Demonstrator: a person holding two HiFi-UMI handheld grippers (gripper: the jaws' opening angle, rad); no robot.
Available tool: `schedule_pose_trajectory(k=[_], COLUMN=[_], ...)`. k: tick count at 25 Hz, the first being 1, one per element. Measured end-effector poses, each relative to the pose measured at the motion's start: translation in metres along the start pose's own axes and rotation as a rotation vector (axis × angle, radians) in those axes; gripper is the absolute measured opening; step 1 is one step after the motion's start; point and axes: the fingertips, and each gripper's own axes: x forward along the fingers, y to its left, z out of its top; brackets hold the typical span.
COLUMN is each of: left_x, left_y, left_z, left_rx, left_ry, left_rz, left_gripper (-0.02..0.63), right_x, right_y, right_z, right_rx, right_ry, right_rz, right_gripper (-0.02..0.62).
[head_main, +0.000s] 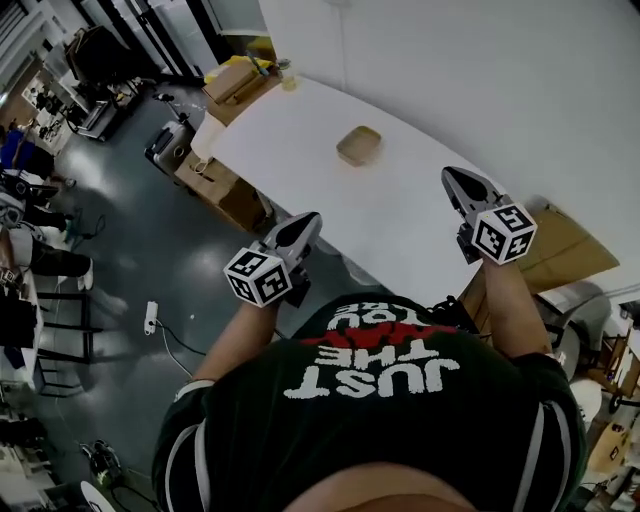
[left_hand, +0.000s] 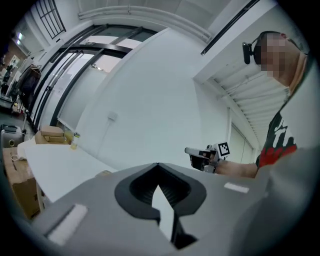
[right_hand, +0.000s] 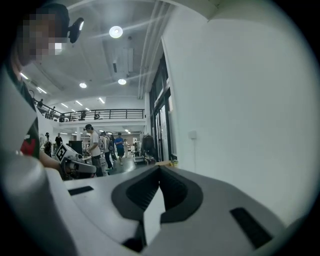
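The left gripper (head_main: 303, 224) and right gripper (head_main: 456, 179) are being held above the white desk's (head_main: 300, 130) near edge, jaws clenched on nothing; a tan tray (head_main: 359, 146) is sitting mid-desk, well apart from both.

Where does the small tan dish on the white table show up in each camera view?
Head view: tan dish, upper centre on the white table.
Left gripper view: just a tan sliver, likely its rim, lower left above the left gripper.
Right gripper view: not in it.
Shared landmark: the white wall behind the table.
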Motion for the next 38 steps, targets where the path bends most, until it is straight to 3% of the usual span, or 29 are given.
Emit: schedule_pose_trajectory(k=[7,16,23,33,35,38], left_x=[0.100,0.153,0.207,0.272,0.278,0.286], left_y=[0.026,0.131,0.226,0.337,0.362,0.386], left_z=[0.008,-0.021,-0.051,-0.106,-0.116,-0.135], left_rx=[-0.006,-0.065,-0.176,-0.262,-0.306,-0.425], left_ry=[0.004,0.097,0.209,0.378,0.394,0.421], left_rz=[0.018,0.059,0.095,0.185,0.213,0.217], left_gripper=[0.005,0.005,0.005,0.006,0.014,0.078], right_x=[0.062,0.158,0.209,0.250,0.256,0.261], right_y=[-0.073,-0.097,-0.118,-0.151,-0.156,-0.162], right_z=[-0.003,-0.047,-0.078,-0.137,-0.146,-0.158], right_rx=[-0.008,-0.017,-0.040,0.062,0.077,0.095], right_ry=[0.044,0.118,0.195,0.262,0.271,0.281], right_rz=[0.082,0.054,-0.002,-0.033,-0.036,-0.040], right_gripper=[0.006,0.006,0.007,0.008,0.008,0.008])
